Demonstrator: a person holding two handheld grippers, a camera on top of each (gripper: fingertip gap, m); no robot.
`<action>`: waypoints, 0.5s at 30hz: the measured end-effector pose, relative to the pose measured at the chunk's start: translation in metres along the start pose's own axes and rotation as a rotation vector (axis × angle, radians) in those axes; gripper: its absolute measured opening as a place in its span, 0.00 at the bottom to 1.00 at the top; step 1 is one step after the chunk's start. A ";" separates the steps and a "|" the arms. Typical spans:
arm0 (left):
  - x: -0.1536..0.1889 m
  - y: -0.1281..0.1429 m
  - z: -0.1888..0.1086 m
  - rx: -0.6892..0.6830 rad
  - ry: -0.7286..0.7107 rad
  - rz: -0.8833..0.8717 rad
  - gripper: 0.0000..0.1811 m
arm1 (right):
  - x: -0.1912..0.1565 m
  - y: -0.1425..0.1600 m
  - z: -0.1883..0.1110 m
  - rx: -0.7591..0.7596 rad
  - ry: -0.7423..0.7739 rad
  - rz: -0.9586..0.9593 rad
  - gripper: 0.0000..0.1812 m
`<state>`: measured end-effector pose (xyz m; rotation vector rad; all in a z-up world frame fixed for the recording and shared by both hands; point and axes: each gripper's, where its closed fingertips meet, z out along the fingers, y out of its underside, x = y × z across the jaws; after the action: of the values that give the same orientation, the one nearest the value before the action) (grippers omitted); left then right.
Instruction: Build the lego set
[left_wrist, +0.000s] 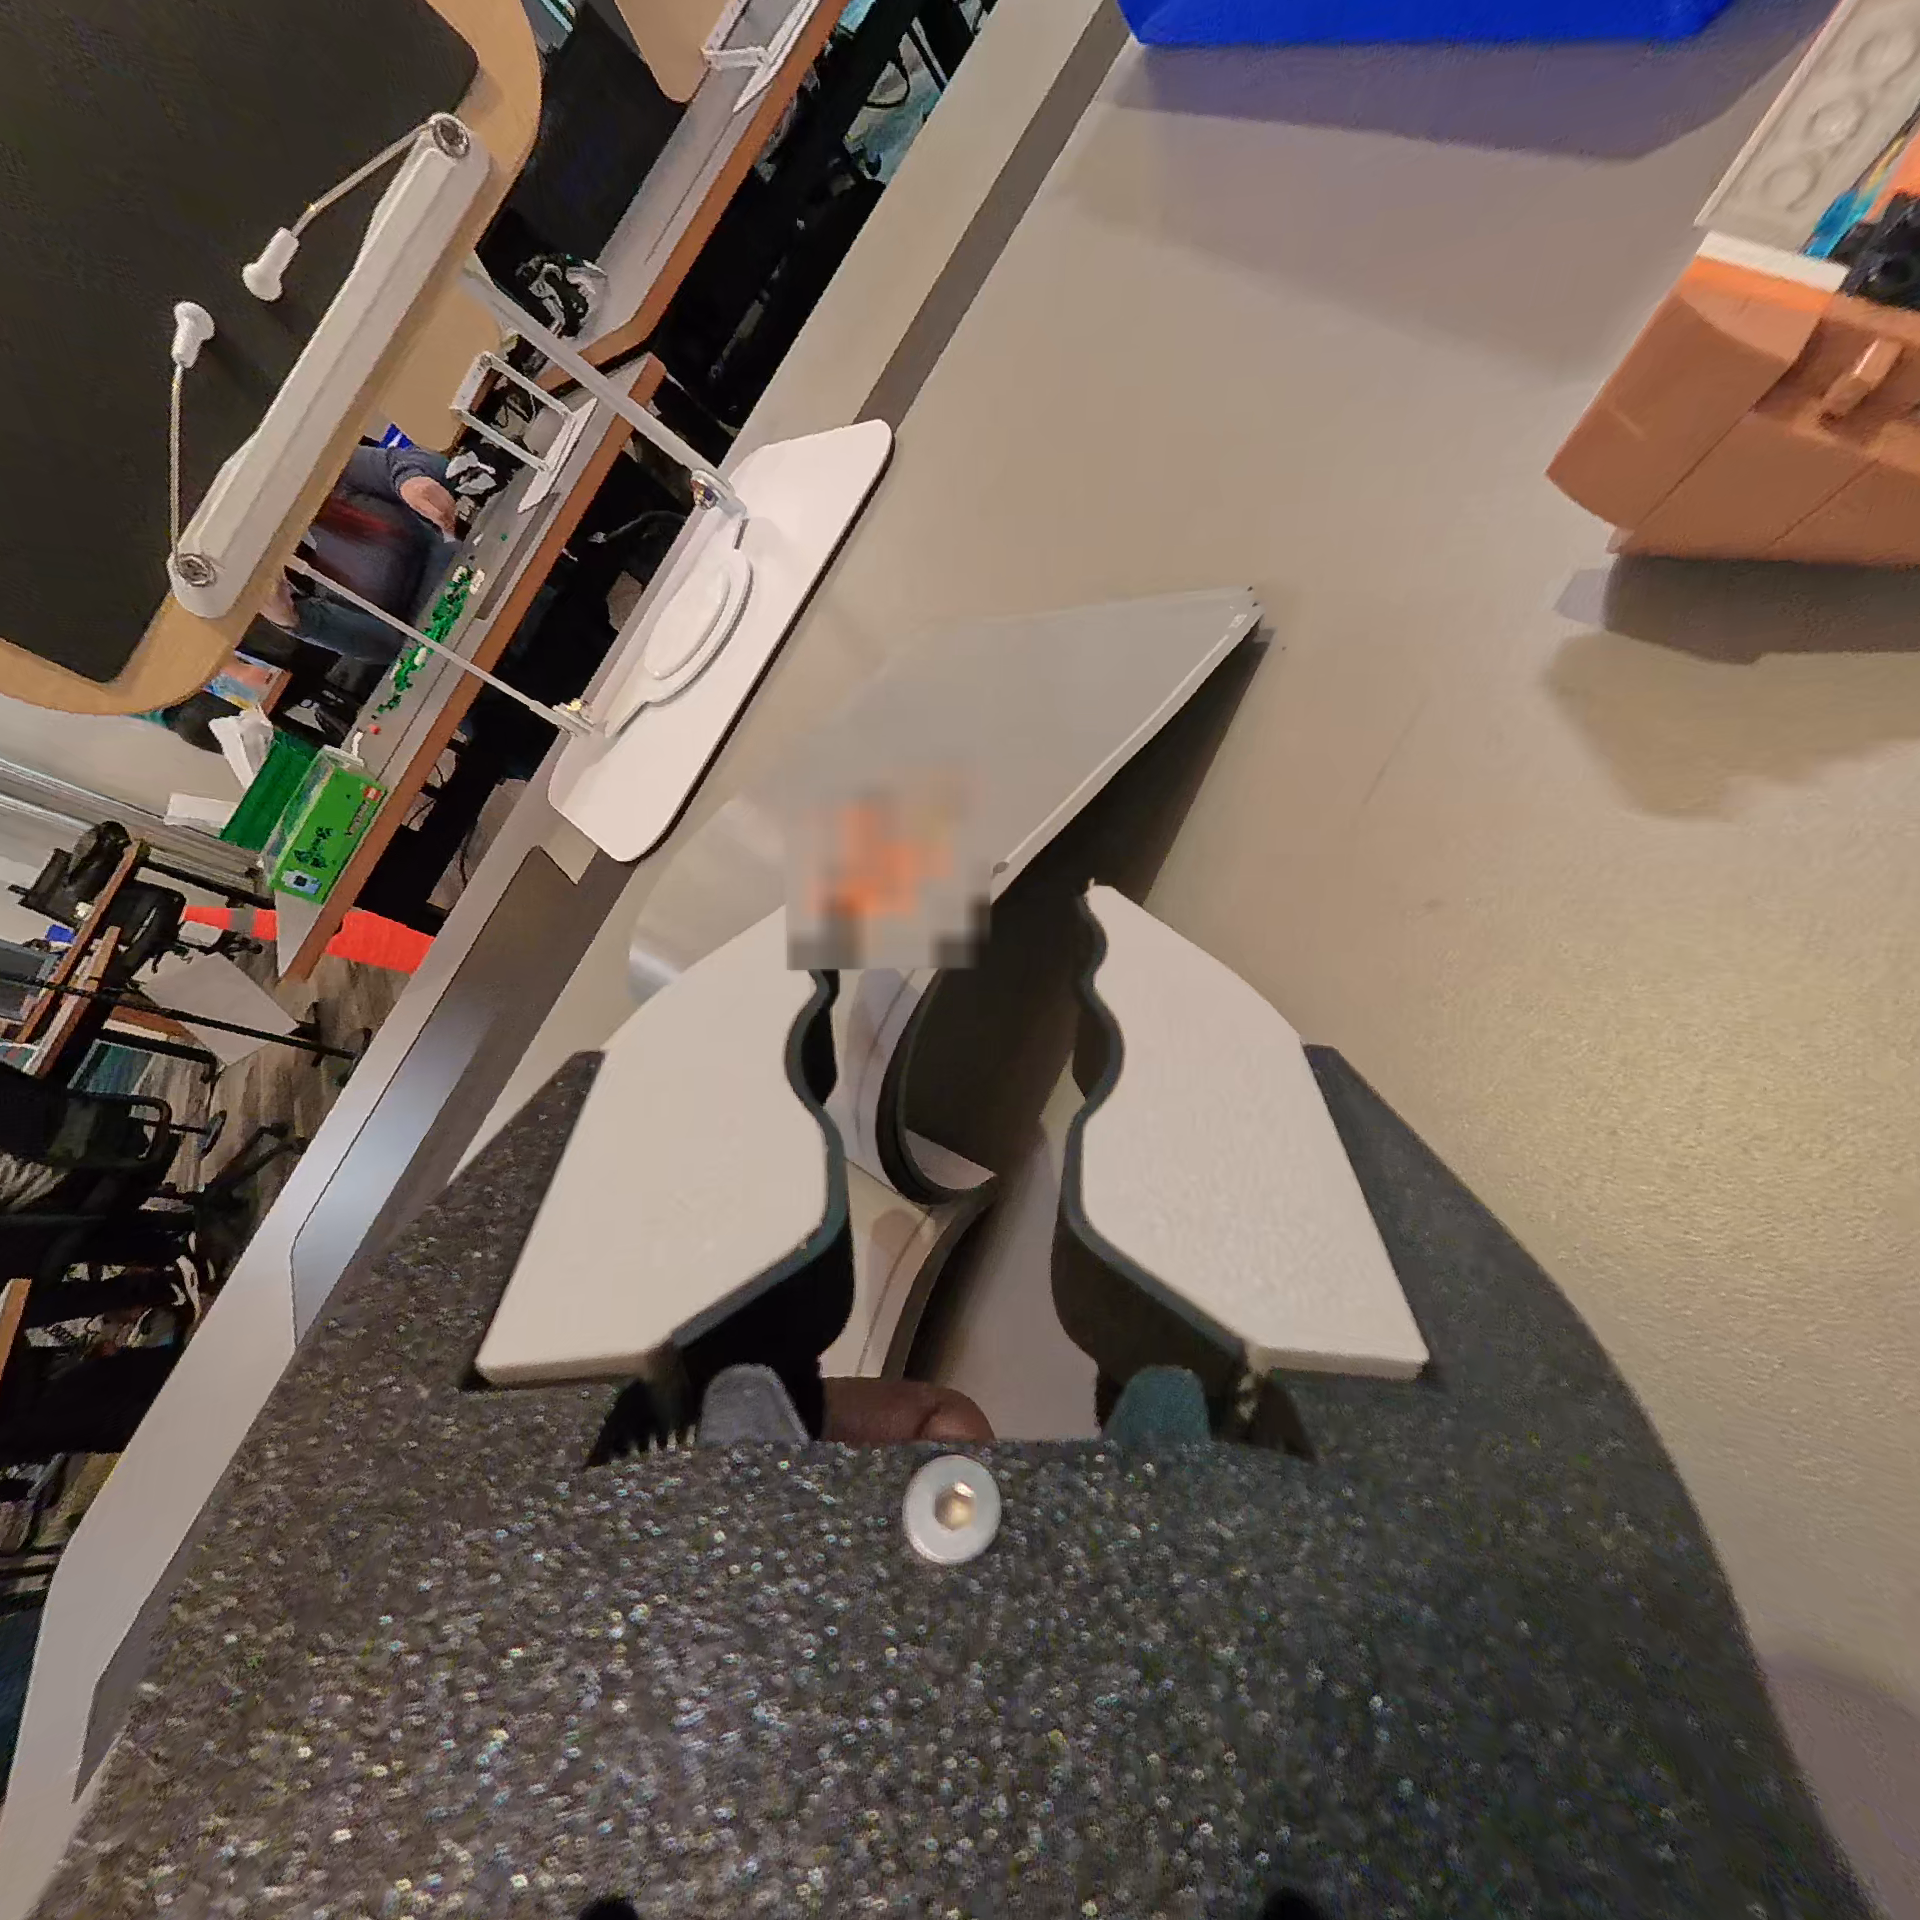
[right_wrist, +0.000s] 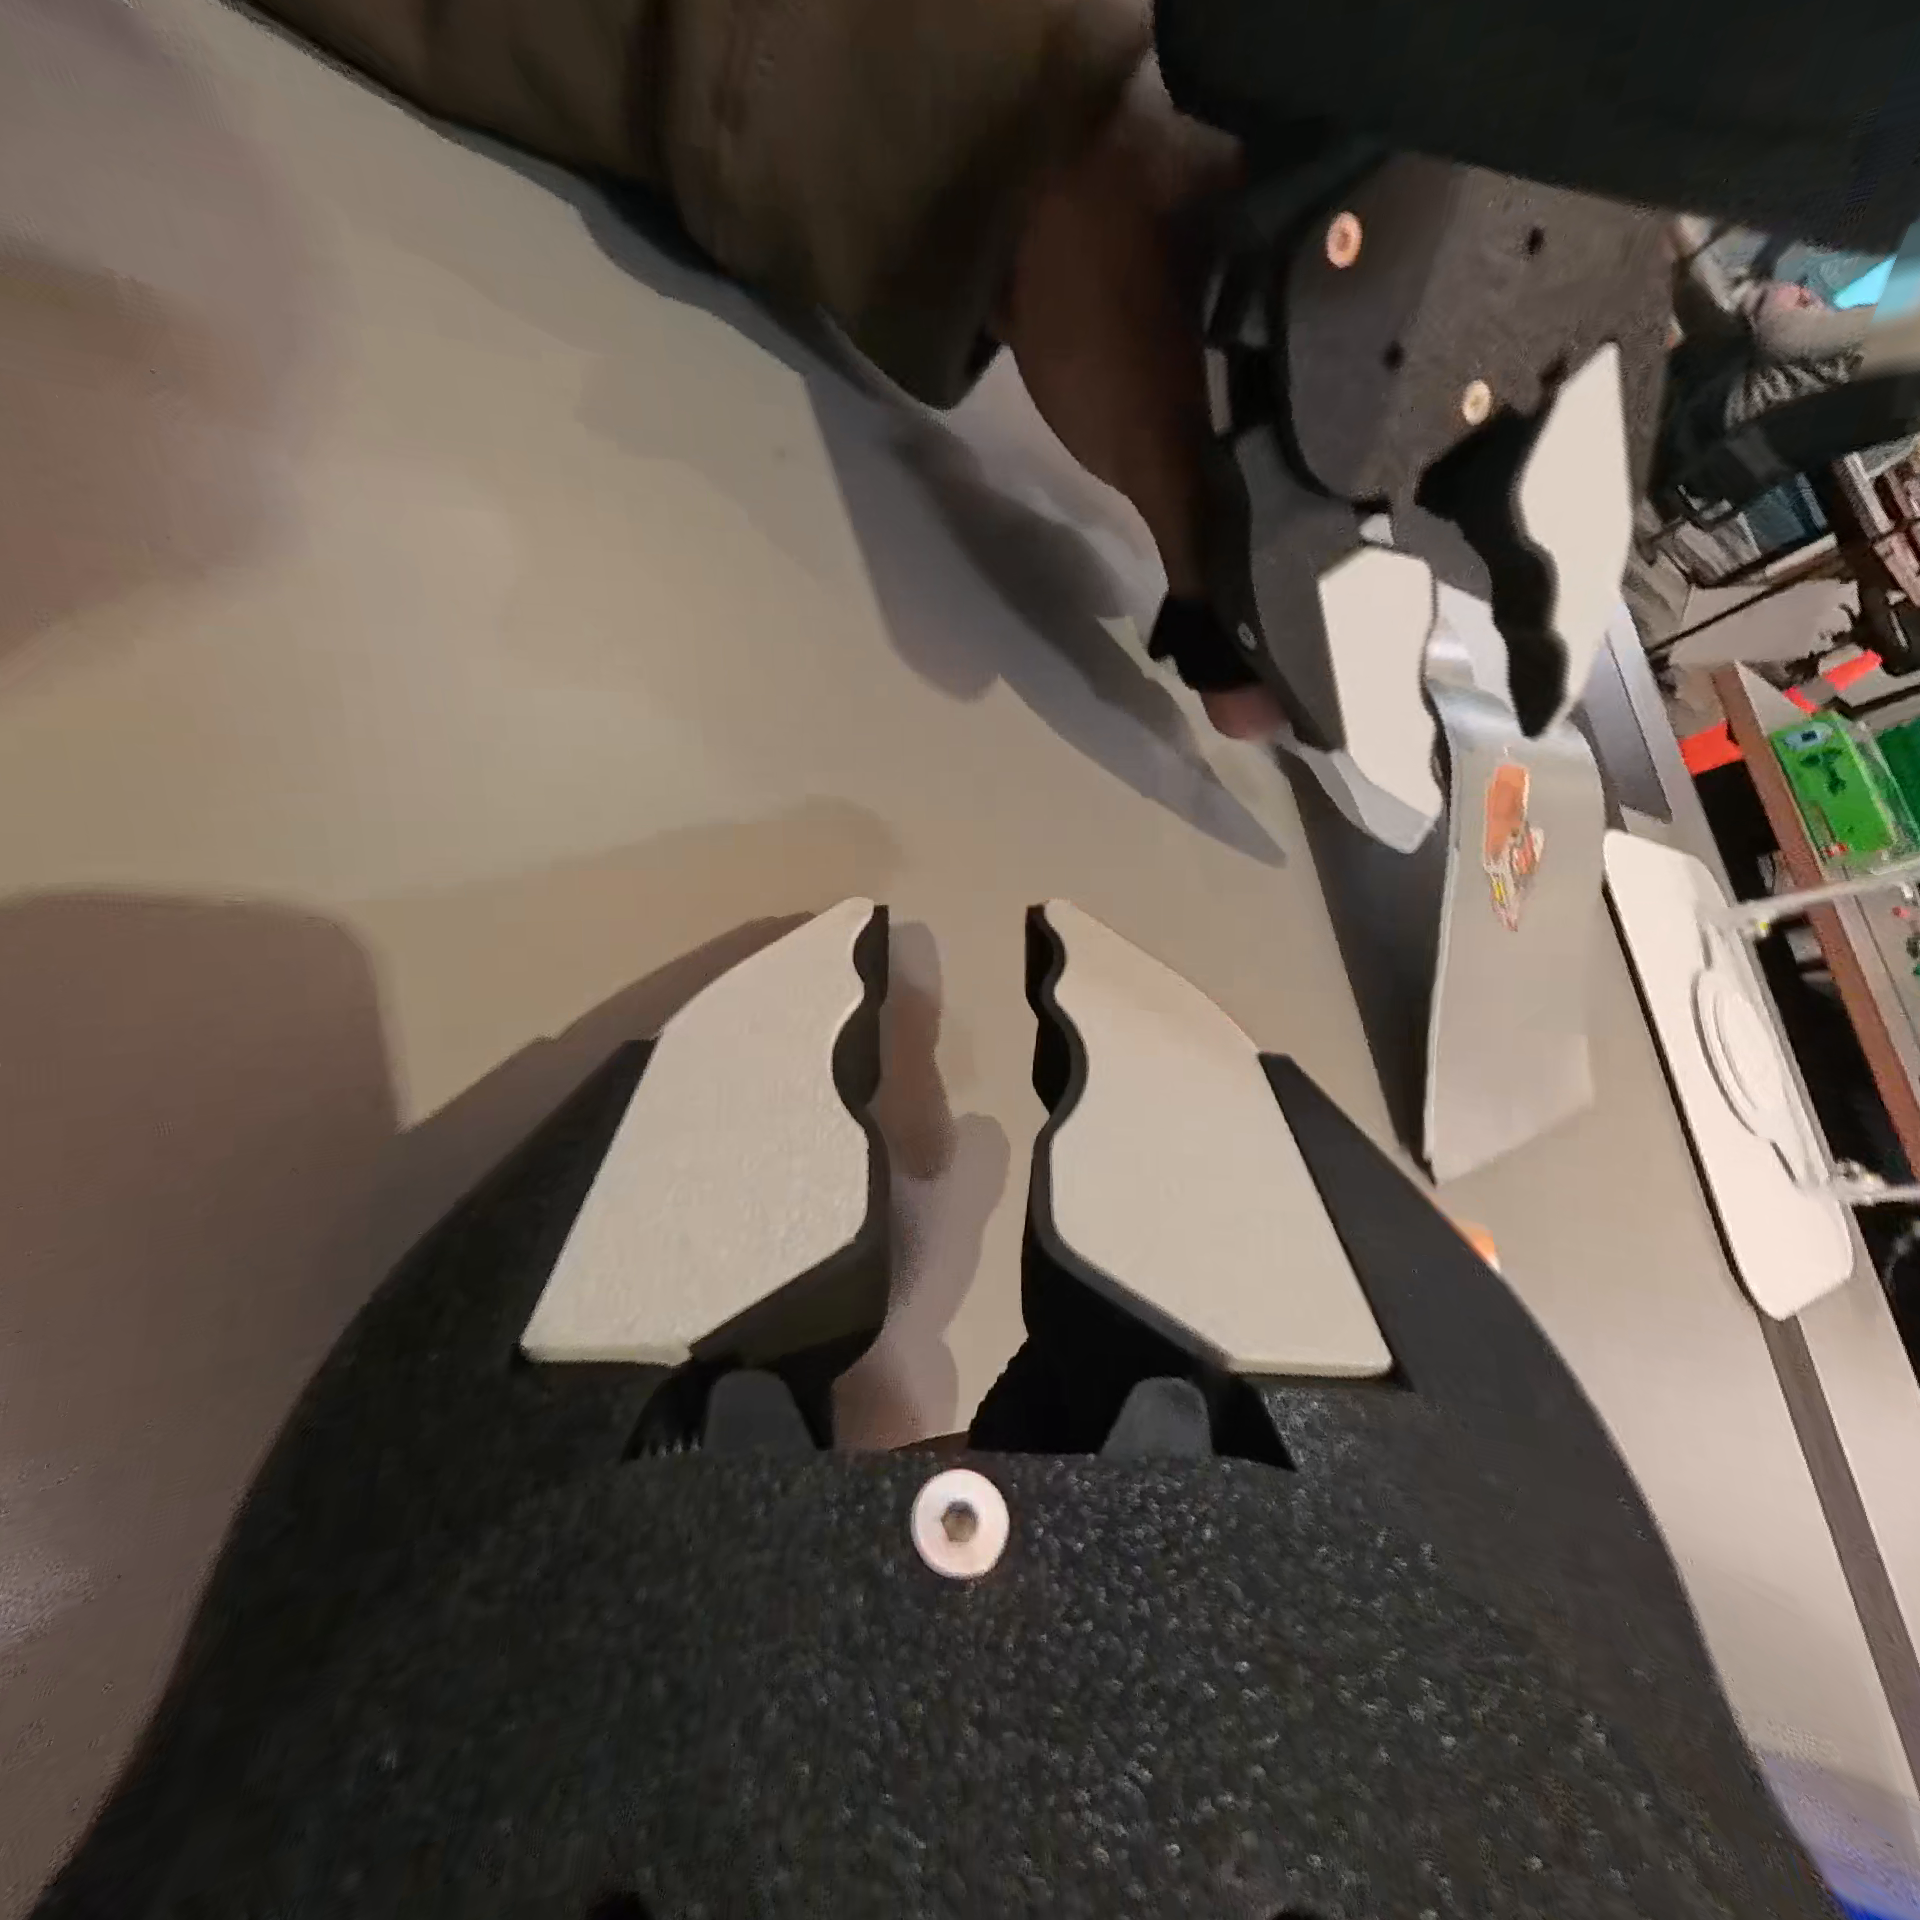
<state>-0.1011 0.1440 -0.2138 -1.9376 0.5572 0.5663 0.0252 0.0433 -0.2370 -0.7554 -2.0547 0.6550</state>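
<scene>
- Left gripper (left_wrist: 956, 945): fingers spread wide, clamping nothing. Curled near end of a grey booklet (left_wrist: 1039, 727) sits in the gap between them. Whether either pad touches the paper cannot be told.
- Booklet: lying on the grey table (left_wrist: 1403, 1143) near its edge, near end lifted. Long axis runs away from the left fingers, up and to the right, roughly in line with them. Cover picture hidden by a mosaic patch.
- Right gripper (right_wrist: 956, 914): fingers a narrow gap apart and holding nothing, with only bare table and shadow between them. Booklet lies ahead and to the right of it, well apart.
- Lego model (left_wrist: 1745, 416): partly built orange-brown block with grey and dark parts on top. Stands on the table far to the right of the left fingers, well apart. Absent from the right wrist view.
- Hand (right_wrist: 1091, 364): dark-sleeved, wrapped round the left gripper's handle.
- White stand base (left_wrist: 727, 623): flat on the table edge just beyond the booklet.
- Blue bin (left_wrist: 1423, 21): at the far end of the table.
- Judgement: step in hand is probably handling the instructions, not bricks. Left gripper is much the nearer, and closing on the raised end would take hold. Risk: thin pages slipping or creasing.
</scene>
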 end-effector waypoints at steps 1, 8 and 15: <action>0.000 0.000 0.000 0.003 -0.003 0.000 0.24 | -0.001 -0.003 0.004 0.009 -0.005 -0.004 0.14; 0.001 -0.002 0.002 0.010 -0.013 -0.004 0.25 | 0.002 -0.013 0.026 0.014 0.028 -0.067 0.12; 0.007 -0.005 0.007 -0.001 -0.007 0.019 0.25 | 0.008 -0.011 0.032 0.011 0.036 -0.088 0.09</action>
<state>-0.0937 0.1518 -0.2173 -1.9323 0.5715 0.5853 -0.0085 0.0359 -0.2415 -0.6621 -2.0378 0.5989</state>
